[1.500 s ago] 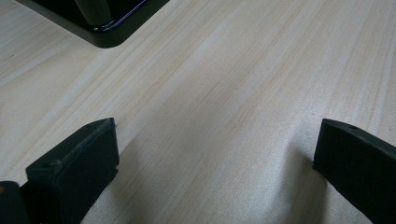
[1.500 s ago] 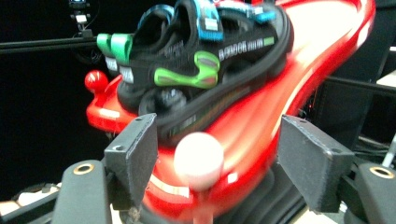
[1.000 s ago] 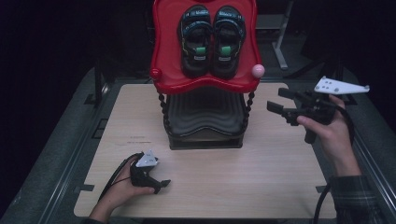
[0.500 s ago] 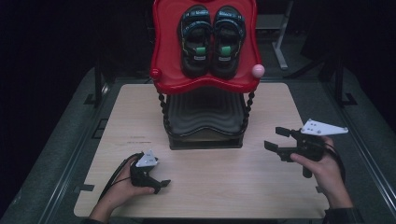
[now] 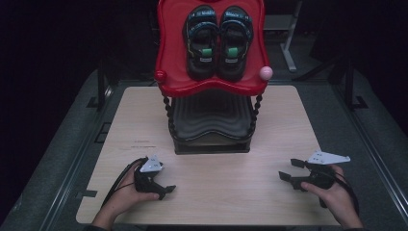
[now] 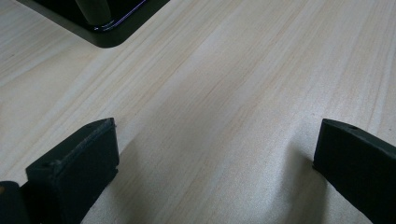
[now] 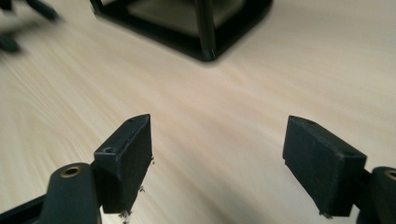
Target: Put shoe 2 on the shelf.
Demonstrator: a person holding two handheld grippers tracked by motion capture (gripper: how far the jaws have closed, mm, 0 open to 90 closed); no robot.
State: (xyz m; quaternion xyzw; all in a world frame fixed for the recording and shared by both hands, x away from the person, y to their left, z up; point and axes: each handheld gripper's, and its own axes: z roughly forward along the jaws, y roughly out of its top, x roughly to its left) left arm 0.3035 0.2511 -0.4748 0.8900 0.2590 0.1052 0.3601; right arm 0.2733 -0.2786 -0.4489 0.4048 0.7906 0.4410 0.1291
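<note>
A pair of black sandals with green tabs lies on the red top tray of a black rack at the table's middle back. At the front left, my left gripper rests on the wooden table, jaws open and pointing right, with bare wood between them. My right gripper is low over the table at the front right, pointing left. It is open with nothing between its jaws.
The rack's black base corner lies ahead of the left gripper, and the right gripper view shows it too. A pink knob and a red knob stick out from the tray's corners. Dark floor surrounds the table.
My right gripper has come down from beside the rack's upper level to just above the table at the front right. The left gripper has stayed put.
</note>
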